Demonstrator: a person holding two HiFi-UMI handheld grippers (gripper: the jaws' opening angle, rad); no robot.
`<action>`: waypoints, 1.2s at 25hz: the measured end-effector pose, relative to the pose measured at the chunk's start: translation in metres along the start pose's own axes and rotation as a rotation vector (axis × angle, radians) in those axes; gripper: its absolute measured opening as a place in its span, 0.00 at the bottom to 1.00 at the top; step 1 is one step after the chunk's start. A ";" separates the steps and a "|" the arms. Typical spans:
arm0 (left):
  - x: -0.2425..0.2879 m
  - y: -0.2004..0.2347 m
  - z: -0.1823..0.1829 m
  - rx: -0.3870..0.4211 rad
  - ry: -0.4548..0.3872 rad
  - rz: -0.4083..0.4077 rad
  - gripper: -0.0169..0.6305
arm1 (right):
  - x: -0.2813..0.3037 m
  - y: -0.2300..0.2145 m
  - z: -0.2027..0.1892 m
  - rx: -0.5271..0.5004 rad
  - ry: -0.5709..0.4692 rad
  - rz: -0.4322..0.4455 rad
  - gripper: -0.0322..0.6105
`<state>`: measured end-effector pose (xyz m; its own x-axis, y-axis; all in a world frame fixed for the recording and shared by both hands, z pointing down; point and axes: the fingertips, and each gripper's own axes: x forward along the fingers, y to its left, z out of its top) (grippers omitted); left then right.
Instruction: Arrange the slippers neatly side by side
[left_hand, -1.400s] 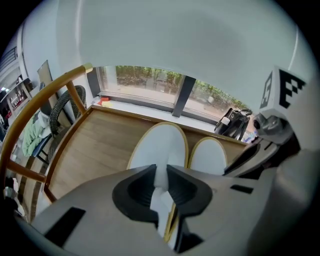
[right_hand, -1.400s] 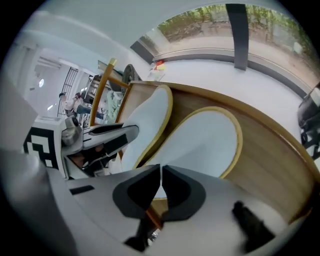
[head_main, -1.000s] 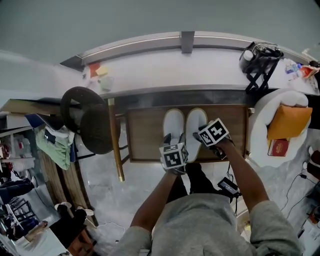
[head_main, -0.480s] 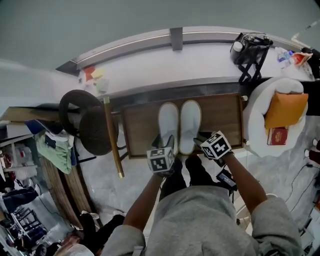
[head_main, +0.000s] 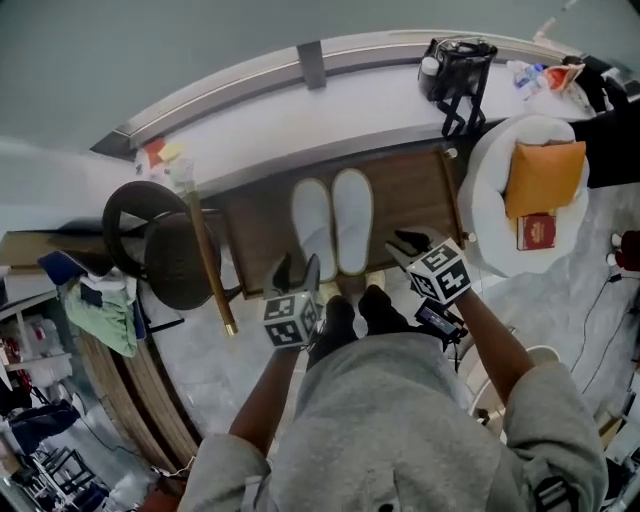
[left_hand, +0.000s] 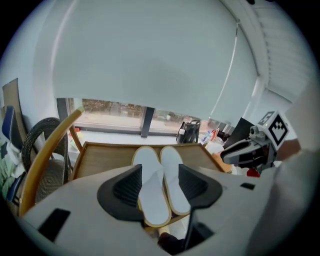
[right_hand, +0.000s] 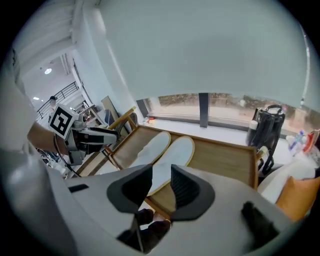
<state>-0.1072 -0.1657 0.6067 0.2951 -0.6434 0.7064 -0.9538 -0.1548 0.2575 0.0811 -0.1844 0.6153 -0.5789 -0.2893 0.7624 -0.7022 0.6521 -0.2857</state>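
Observation:
Two white slippers, the left one (head_main: 313, 228) and the right one (head_main: 352, 218), lie flat side by side, touching, on a low wooden table (head_main: 405, 190). Both show again in the left gripper view (left_hand: 148, 170) (left_hand: 172, 172) and in the right gripper view (right_hand: 150, 148) (right_hand: 176, 154). My left gripper (head_main: 297, 272) hovers off the table's near edge, open and empty (left_hand: 161, 176). My right gripper (head_main: 408, 243) hangs at the near right edge, apart from the slippers. Its jaws are closing with a gap still between them and nothing in it (right_hand: 161, 182).
A black round chair (head_main: 165, 250) with a wooden leg (head_main: 205, 260) stands left of the table. Behind runs a white window sill (head_main: 300, 115) with a black bag (head_main: 455, 70). At the right, a white armchair (head_main: 490, 200) holds an orange cushion (head_main: 545, 175) and a red book (head_main: 535, 230).
Both grippers have drawn back from the slippers toward the person's body. The slippers have not shifted on the table. The right jaws look narrower than before.

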 end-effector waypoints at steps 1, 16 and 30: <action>-0.010 -0.004 0.009 0.018 -0.031 -0.011 0.39 | -0.014 0.000 0.006 -0.001 -0.031 -0.019 0.23; -0.128 -0.036 0.117 0.108 -0.354 0.013 0.07 | -0.182 0.028 0.099 -0.030 -0.523 -0.272 0.11; -0.188 -0.065 0.178 0.177 -0.525 0.051 0.07 | -0.234 0.039 0.155 -0.003 -0.747 -0.308 0.11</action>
<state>-0.1104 -0.1677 0.3398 0.2239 -0.9336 0.2798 -0.9744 -0.2084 0.0846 0.1247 -0.2002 0.3360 -0.4843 -0.8476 0.2169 -0.8749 0.4682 -0.1239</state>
